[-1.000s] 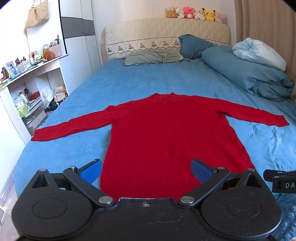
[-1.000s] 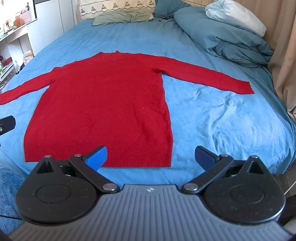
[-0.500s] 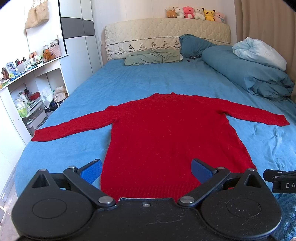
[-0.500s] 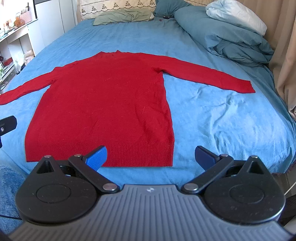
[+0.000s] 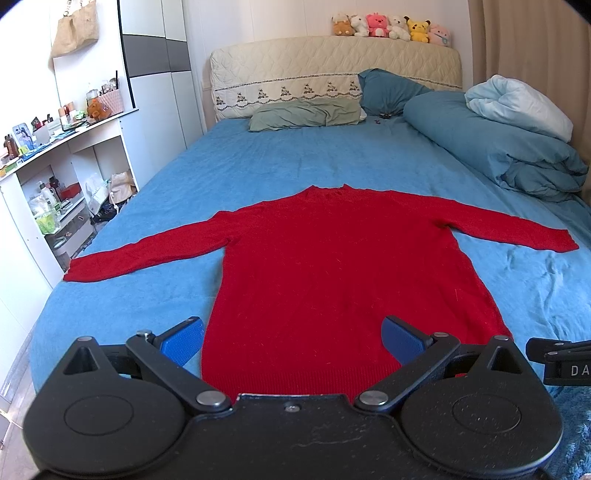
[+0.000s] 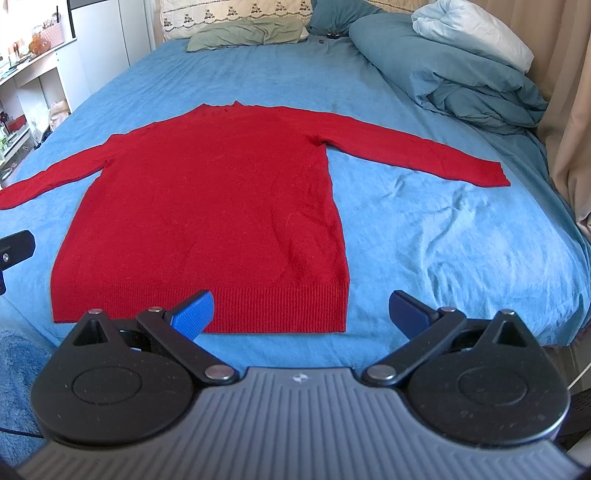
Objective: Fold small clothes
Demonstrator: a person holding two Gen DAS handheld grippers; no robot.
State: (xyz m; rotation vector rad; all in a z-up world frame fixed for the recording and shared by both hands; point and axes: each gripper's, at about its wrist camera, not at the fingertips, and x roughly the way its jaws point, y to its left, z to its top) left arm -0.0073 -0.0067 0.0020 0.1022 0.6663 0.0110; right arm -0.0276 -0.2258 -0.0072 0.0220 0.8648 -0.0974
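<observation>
Both of my grippers hang over the foot of the bed, jaws spread wide and holding nothing. My left gripper (image 5: 291, 338) sits over the hem of the one red sweater (image 5: 340, 277); whether its blue fingers (image 5: 181, 339) touch the knit I cannot tell. My right gripper (image 6: 301, 312) is at the hem's right corner, its left finger over the ribbed edge, its right finger over bare blue sheet (image 6: 443, 229).

That sweater (image 6: 207, 206) lies flat, hem toward me, collar away, with two sleeves stretched out sideways, one each way.

Farther off, at the head of the bed, lie two pillows, one green (image 5: 304, 115) and one dark teal (image 5: 388, 90), beside one heaped blue duvet (image 5: 498, 147) topped with a pale bundle (image 5: 517, 103). Against the wall stands one quilted headboard (image 5: 332, 74), and along its top sit six plush toys (image 5: 391, 26). A white shelf unit (image 5: 66, 177) stands off to the left.
</observation>
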